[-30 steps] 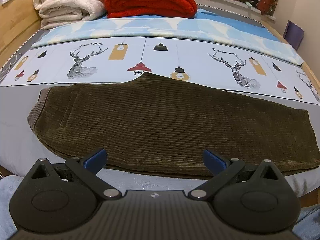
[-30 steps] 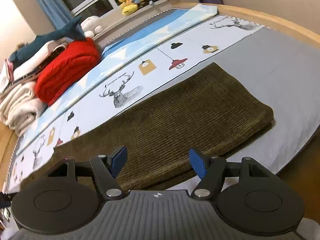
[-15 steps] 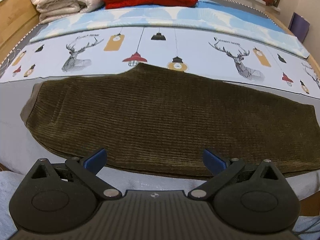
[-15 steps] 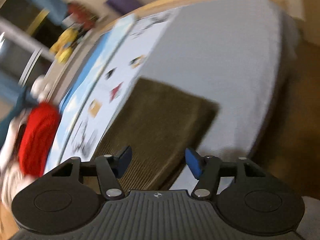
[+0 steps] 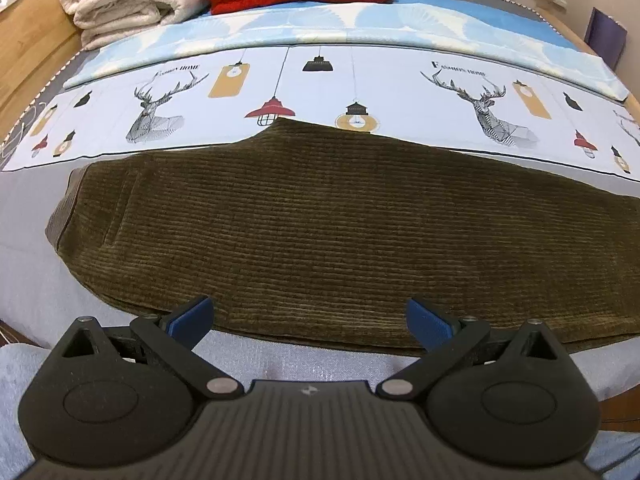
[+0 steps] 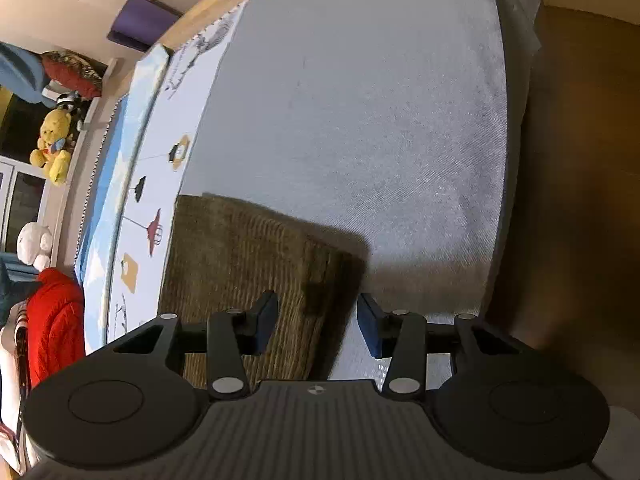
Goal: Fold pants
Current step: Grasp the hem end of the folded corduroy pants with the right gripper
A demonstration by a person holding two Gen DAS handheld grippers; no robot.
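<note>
Both hand-held grippers (image 5: 308,322) (image 6: 318,322) gape empty above pants (image 5: 320,224).

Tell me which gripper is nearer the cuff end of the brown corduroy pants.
Right. The right gripper straddles the pants' cuff-end corner, open. The left gripper is open at the near long edge, mid-length, away from that end.

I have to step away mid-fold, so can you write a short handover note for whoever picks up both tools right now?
Left tool: open, empty, hovering at the near long edge of the pants.
Right tool: open, empty, low over the pants' leg-end corner.
Pants: brown corduroy, lying flat and long across the grey bed sheet, legs apparently stacked.
Done: laid out, seemingly folded lengthwise.
Left: grip the leg end and fold it toward the waist, probably.
</note>
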